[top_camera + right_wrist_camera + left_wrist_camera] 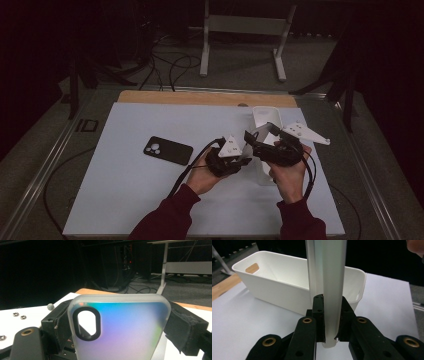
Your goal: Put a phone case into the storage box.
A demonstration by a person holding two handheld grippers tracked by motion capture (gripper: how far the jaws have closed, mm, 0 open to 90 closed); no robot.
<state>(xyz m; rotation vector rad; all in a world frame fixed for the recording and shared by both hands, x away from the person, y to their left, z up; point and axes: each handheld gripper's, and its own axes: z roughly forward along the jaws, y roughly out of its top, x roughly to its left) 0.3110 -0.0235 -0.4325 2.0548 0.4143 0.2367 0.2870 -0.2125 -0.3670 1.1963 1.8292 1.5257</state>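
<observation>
Your left gripper is pinching a frosted, see-through phone case by its thin edge: in the left gripper view the case stands upright between the two black jaws, which press on it from both sides, and its lower end sticks out just below them. Your right gripper holds the same case across its width; in the right gripper view the case faces the camera flat on, rounded corners up, with a dark-rimmed oval camera cutout near its upper left, and a black jaw sits against each long side, spread wide to span it. In the high view both hands meet over the right half of the white tabletop, nearer the front edge than the far one, and the case is lifted off the surface between the two grippers. A white bin with a handle slot in its end wall stands just behind the case, toward the right far corner, its long side running front to back. A black phone lies flat, camera side up, left of your left hand, well apart from the case.
</observation>
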